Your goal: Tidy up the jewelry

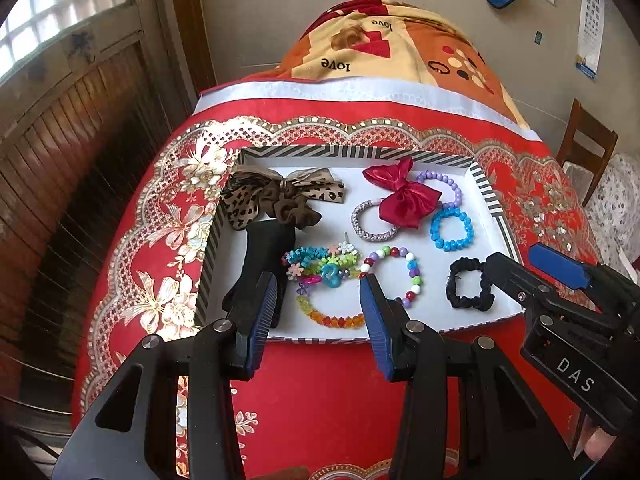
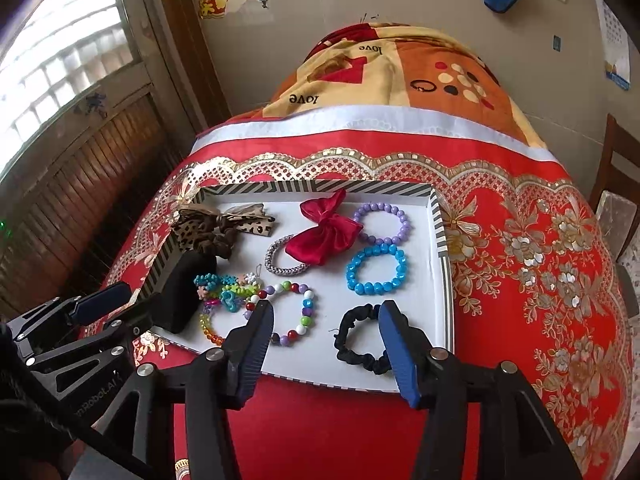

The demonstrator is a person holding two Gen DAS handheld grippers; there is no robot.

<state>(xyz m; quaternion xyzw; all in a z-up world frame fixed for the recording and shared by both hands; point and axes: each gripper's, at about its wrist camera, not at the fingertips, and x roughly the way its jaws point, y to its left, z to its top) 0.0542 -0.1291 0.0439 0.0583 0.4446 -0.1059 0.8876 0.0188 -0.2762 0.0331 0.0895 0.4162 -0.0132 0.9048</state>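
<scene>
- Left tongs (image 1: 318, 304) gape wide and hold nothing; they hang over the tray's near edge, above the tangle of coloured bead bracelets (image 1: 320, 276); a closing there would, I judge, snag several strands at once, since they overlap.
- Right tongs (image 2: 326, 338) are equally spread and empty, hovering by the black scrunchie (image 2: 362, 340); its soft loop may slip or drag the multicoloured bead bracelet (image 2: 294, 316) just beside it.
- The jewelry lies in the striped tray (image 2: 440, 224); blue bracelet (image 2: 376, 270), purple bracelet (image 2: 382, 222), silver bangle (image 2: 280, 260) partly under the red bow (image 2: 324, 232).
- Leopard scrunchie (image 1: 276, 200) and a black object (image 1: 260, 268) crowd the left side.
- The tray sits on a red floral cloth (image 2: 520, 260); the low rim could catch a tong.
</scene>
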